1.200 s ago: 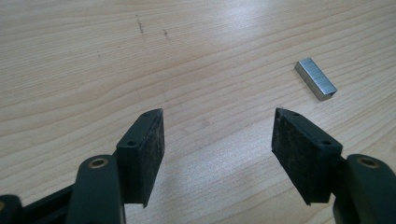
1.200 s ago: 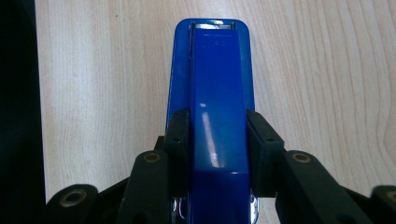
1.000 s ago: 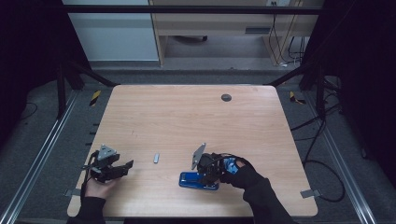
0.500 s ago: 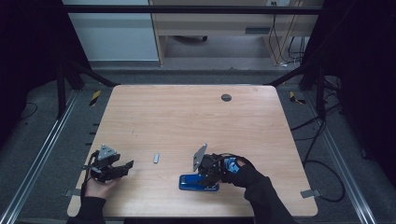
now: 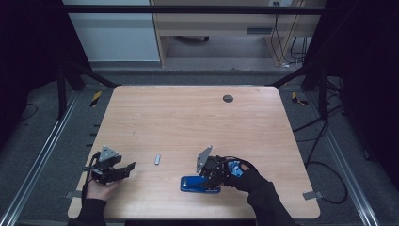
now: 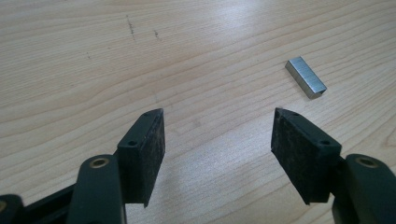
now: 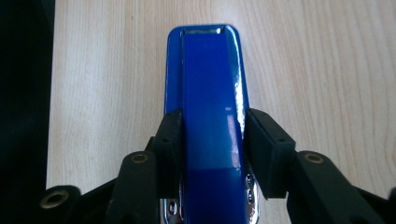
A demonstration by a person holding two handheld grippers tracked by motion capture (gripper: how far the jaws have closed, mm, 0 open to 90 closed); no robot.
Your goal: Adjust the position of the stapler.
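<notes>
A blue stapler [image 5: 192, 183] lies flat near the table's front edge; in the right gripper view the stapler [image 7: 210, 84] runs straight away from the camera. My right gripper [image 5: 207, 181] is shut on its rear half, and in its own view my right gripper [image 7: 212, 140] has one jaw pressed against each side. A small grey strip of staples [image 5: 158, 159] lies on the wood between the two hands. My left gripper [image 5: 128, 169] rests at the front left, open and empty. In the left gripper view the staple strip [image 6: 306, 77] sits beyond and to the right of my left gripper [image 6: 217, 135].
The wooden table [image 5: 188, 117] has a round black grommet [image 5: 227, 98] near its far edge. The table's front edge [image 7: 49, 93] runs close beside the stapler. Metal frame rails and cables lie on the floor around the table.
The right gripper and the stapler have shifted very slightly toward the table's front edge. The left gripper and the staple strip have not moved.
</notes>
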